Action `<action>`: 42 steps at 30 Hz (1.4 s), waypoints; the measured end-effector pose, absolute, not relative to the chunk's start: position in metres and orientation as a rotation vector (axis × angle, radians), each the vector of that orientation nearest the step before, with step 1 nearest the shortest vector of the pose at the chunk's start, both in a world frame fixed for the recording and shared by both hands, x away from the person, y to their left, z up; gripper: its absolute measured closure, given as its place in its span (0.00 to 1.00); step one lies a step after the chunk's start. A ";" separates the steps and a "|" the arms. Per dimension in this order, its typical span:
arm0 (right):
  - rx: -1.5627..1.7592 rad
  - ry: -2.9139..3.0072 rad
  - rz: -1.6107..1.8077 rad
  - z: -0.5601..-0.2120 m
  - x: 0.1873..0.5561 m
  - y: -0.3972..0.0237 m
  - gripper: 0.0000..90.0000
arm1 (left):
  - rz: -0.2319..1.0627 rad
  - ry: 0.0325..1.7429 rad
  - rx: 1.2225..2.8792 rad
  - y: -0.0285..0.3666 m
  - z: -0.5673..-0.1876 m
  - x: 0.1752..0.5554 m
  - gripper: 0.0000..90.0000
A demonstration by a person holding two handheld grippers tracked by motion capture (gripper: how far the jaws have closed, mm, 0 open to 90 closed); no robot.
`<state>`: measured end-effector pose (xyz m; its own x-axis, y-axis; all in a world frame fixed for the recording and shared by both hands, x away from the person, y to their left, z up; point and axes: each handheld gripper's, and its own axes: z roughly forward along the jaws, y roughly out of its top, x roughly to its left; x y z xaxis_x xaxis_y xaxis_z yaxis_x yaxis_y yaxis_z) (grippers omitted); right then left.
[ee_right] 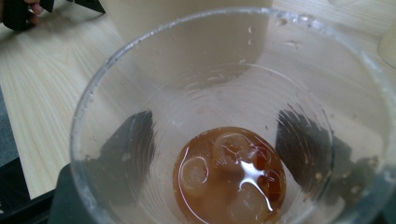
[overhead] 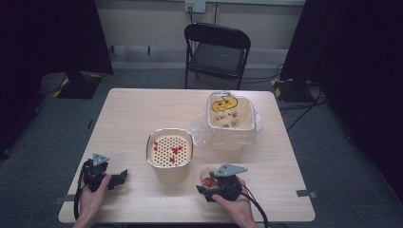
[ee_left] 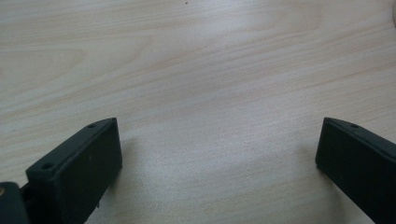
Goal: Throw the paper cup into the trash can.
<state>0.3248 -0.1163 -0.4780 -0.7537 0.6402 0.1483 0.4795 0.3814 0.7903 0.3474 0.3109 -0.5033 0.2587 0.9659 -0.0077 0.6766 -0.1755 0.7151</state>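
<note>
R gripper [overhead: 212, 186] at the near counter [overhead: 133, 109] edge, jaws around a clear plastic cup [ee_right: 224, 116] w/ brown liquid + ice at its bottom; both jaws seen through the cup wall, against its sides. Cup sits just in front of the strainer bowl [overhead: 169, 148]. L gripper [overhead: 119, 177] rests on counter, jaws wide, nothing between.

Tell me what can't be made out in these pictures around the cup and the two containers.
- Clear cup: in the high view the right gripper covers most of it; in the right gripper view the bottom edge cuts off its base.
- Whether the jaws press on the cup: blurred through its wall.
- Strainer container: the red bits are too small to identify.
- Bag-lined bin: the yellow item and dark scraps are too small.
- Left gripper: jaw bases cut off.
</note>
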 end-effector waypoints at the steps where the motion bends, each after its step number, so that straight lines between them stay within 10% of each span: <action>1: 1.007 2.455 1.310 -0.478 0.325 -0.116 0.33 | 0.616 1.485 1.929 0.311 -0.503 0.347 0.00; 42: 1.007 2.350 1.409 -0.426 0.340 -0.132 0.43 | 0.616 1.485 1.928 0.311 -0.503 0.347 0.00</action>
